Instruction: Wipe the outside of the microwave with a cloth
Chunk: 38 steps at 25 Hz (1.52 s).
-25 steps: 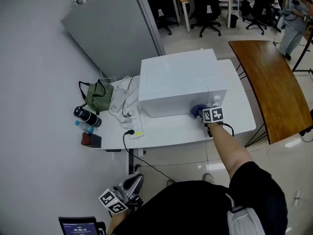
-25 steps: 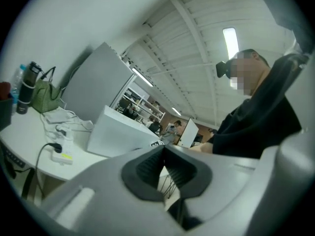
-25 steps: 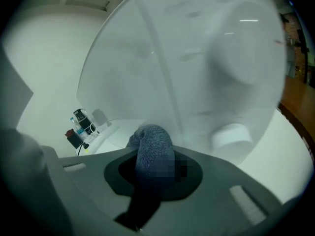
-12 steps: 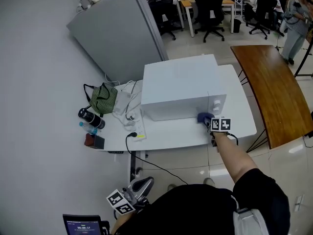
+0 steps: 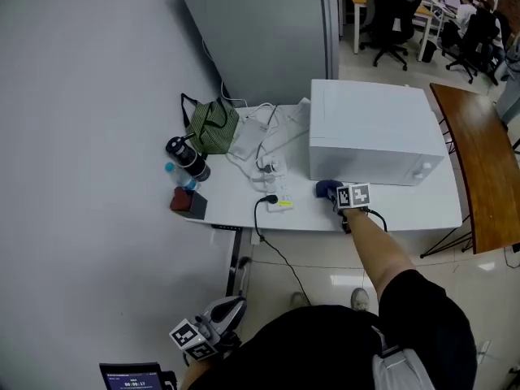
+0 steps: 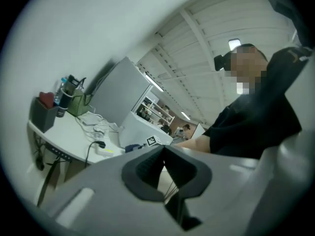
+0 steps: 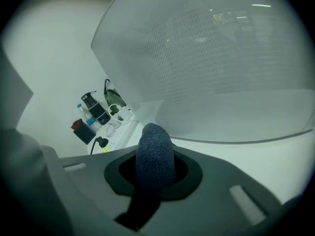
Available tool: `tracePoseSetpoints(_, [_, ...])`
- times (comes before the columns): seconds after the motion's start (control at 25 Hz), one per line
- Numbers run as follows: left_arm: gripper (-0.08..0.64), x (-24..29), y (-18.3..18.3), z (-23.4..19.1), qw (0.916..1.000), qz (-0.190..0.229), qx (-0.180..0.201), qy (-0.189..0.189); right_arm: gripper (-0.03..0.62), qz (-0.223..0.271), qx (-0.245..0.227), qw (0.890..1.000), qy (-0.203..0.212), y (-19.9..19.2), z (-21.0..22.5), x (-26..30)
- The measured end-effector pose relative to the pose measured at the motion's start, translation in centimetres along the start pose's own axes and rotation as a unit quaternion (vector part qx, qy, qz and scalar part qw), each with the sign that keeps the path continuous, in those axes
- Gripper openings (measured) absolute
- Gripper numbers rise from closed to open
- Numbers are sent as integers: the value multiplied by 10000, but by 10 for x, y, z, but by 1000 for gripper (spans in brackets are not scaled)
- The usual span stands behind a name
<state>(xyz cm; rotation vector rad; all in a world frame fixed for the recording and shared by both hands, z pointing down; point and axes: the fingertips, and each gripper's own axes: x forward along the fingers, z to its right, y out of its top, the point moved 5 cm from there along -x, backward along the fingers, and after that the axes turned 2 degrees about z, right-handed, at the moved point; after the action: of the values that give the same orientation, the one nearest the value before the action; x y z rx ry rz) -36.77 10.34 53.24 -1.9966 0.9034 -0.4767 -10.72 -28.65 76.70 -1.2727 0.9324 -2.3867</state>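
The white microwave (image 5: 374, 128) stands on the right half of a white table (image 5: 244, 205). Low on the left end of its front, my right gripper (image 5: 335, 195) is shut on a folded blue cloth (image 5: 325, 188). In the right gripper view the cloth (image 7: 155, 154) sticks up between the jaws, close under the meshed door window (image 7: 216, 68). I cannot tell whether the cloth touches the door. My left gripper (image 5: 226, 309) hangs low beside the person's body, far from the table. Its jaws (image 6: 163, 154) are shut with nothing in them.
Left of the microwave lie a white power strip with cables (image 5: 272, 189), a green bag (image 5: 213, 127), a black flask (image 5: 187, 159), a small bottle and a dark box (image 5: 187, 203). A grey partition (image 5: 268, 31) stands behind the table. A wooden table (image 5: 487, 177) is at the right.
The right gripper has carried the cloth along the microwave's front from its right side to its lower left end. The head view has swung, and the left gripper has stayed low.
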Motion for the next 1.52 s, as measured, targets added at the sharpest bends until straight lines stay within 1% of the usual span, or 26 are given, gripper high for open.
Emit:
tracePoseSetpoints(0.12, [3, -30, 0, -13, 9994, 88, -101, 314, 55, 5, 13, 10000, -69, 3, -11, 21])
tracePoseSetpoints(0.24, [3, -39, -4, -15, 9988, 72, -163, 452, 55, 47, 103, 9999, -81, 10, -11, 32])
tracePoseSetpoints(0.32, [3, -35, -10, -15, 9986, 10, -201, 490, 55, 105, 156, 9998, -69, 16, -7, 37])
tracePoseSetpoints(0.4, [3, -25, -16, -11, 9985, -103, -203, 503, 55, 160, 214, 9996, 30, 19, -3, 41])
tracePoseSetpoints(0.52, [3, 6, -21, 2, 9986, -248, -156, 448, 55, 271, 356, 9987, 239, 17, 8, 35])
tracePoseSetpoints(0.64, [3, 50, -26, 25, 9989, -397, -31, 250, 55, 410, 527, 9973, 294, 14, 45, 10])
tracePoseSetpoints(0.72, [3, 82, -29, 44, 9984, -553, 58, 73, 57, 448, 591, 9970, 240, 9, 85, -18])
tracePoseSetpoints(0.8, [3, 114, -34, 64, 9974, -700, 120, -114, 57, 490, 641, 9967, 84, 3, 134, -54])
tracePoseSetpoints(0.88, [3, 146, -41, 86, 9960, -818, 155, -325, 57, 539, 736, 9956, -217, -7, 191, -96])
tracePoseSetpoints(0.96, [3, 175, -48, 106, 9942, -910, 169, -551, 57, 645, 869, 9918, -676, -15, 251, -144])
tracePoseSetpoints(1.0, [3, 189, -51, 115, 9932, -949, 175, -658, 57, 761, 964, 9880, -936, -17, 279, -170])
tracePoseSetpoints(1.08, [3, 211, -55, 130, 9906, -1042, 210, -855, 55, 1116, 1264, 9762, -1365, -18, 329, -223])
tracePoseSetpoints(1.12, [3, 220, -56, 136, 9892, -1092, 238, -950, 55, 1280, 1388, 9706, -1492, -19, 347, -247])
tracePoseSetpoints(1.16, [3, 228, -57, 142, 9877, -1134, 270, -1043, 55, 1384, 1432, 9673, -1568, -20, 361, -269])
tracePoseSetpoints(1.24, [3, 241, -58, 152, 9850, -1171, 331, -1219, 55, 1440, 1346, 9671, -1609, -27, 375, -301])
tracePoseSetpoints(1.32, [3, 248, -56, 160, 9832, -1135, 365, -1381, 55, 1420, 1255, 9696, -1545, -40, 375, -320])
tracePoseSetpoints(1.4, [3, 249, -53, 163, 9820, -1045, 373, -1531, 55, 1398, 1226, 9726, -1393, -55, 362, -327])
tracePoseSetpoints(1.52, [3, 235, -43, 156, 9808, -899, 434, -1677, 55, 1446, 1293, 9756, -1030, -72, 323, -325])
